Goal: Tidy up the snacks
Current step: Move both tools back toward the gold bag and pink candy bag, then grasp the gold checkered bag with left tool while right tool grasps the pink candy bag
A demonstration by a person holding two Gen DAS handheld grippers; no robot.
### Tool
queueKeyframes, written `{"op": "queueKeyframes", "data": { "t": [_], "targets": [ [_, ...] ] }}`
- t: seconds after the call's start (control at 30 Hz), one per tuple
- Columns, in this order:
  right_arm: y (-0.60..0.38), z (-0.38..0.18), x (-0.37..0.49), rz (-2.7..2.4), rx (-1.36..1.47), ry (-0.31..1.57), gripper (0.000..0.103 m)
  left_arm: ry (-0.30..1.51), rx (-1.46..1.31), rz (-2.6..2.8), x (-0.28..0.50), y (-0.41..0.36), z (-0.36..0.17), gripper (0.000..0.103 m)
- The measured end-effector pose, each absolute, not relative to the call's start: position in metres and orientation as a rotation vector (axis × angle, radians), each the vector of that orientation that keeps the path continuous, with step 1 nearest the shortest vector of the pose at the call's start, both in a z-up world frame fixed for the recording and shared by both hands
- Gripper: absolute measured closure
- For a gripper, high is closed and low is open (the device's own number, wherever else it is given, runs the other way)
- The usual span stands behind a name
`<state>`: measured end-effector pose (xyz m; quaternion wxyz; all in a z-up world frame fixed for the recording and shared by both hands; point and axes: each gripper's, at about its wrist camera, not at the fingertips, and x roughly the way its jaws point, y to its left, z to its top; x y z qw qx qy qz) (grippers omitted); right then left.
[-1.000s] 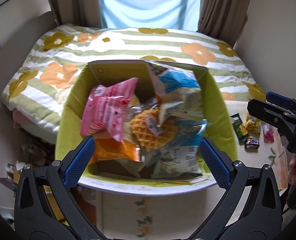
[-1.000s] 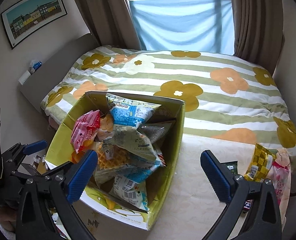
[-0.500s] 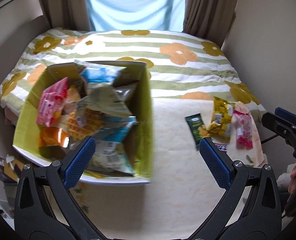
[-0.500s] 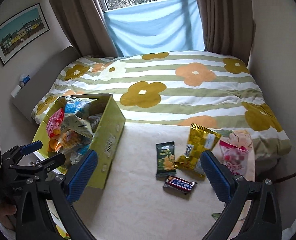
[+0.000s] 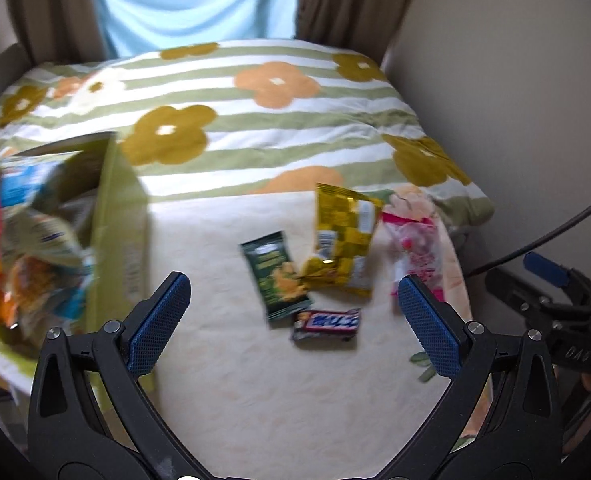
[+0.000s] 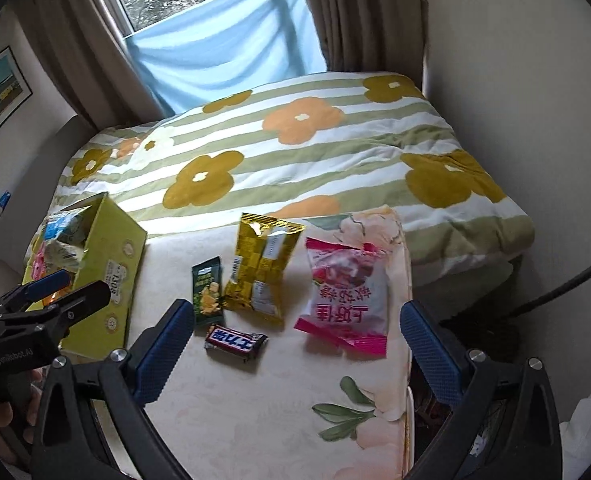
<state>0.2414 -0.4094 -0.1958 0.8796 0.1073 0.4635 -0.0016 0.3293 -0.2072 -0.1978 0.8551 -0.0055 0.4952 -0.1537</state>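
Apparently both tools (left [image 5: 294,322], right [image 6: 295,343]) hover spread, empty.

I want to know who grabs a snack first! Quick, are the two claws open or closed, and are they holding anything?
Left claw: open, holding nothing.
Right claw: open, holding nothing.

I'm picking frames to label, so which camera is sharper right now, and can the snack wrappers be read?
Left wrist view: motion-blurred, the candy bar and green packet smeared, print unreadable. Right wrist view: sharper, characters on the pink bag are legible; fisheye bends the walls, and window light brightens the bedspread.
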Motion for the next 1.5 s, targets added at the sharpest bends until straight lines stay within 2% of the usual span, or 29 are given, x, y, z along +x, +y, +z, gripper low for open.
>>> {"op": "queueKeyframes", "data": {
  "t": [0.43, 0.63, 0.7, 0.77, 0.9, 0.97, 1.1, 1.17, 1.5],
  "targets": [
    [-0.436, -0.268, 0.269, -0.089, 0.296, 1.059, 0.001, 1.211, 0.053, -0.481, 0.403, -0.29, -0.288, 0.001],
    [-0.431, -0.287, 0.277, -0.094, 0.29, 1.053, 0.001, 1.272, 0.072, -0.51, 0.418, -0.302, -0.319, 0.009],
    [-0.428, -0.29, 0.279, -0.097, 0.283, 1.046, 0.001, 1.288, 0.082, -0.512, 0.42, -0.305, -0.328, 0.014],
    [-0.426, -0.292, 0.283, -0.1, 0.271, 1.041, 0.001, 1.301, 0.089, -0.517, 0.422, -0.307, -0.335, 0.023],
    [-0.426, -0.301, 0.291, -0.101, 0.258, 1.038, 0.001, 1.304, 0.095, -0.518, 0.426, -0.307, -0.34, 0.03],
    [-0.425, -0.305, 0.294, -0.101, 0.256, 1.04, 0.001, 1.296, 0.107, -0.523, 0.428, -0.309, -0.339, 0.04],
    [-0.421, -0.309, 0.3, -0.104, 0.231, 1.04, 0.001, 1.282, 0.125, -0.535, 0.429, -0.31, -0.337, 0.045],
    [-0.419, -0.309, 0.301, -0.103, 0.219, 1.038, 0.001, 1.275, 0.123, -0.535, 0.429, -0.309, -0.335, 0.051],
    [-0.413, -0.313, 0.315, -0.084, 0.128, 1.047, 0.001, 1.223, 0.098, -0.522, 0.432, -0.296, -0.308, 0.051]
  ]
}}
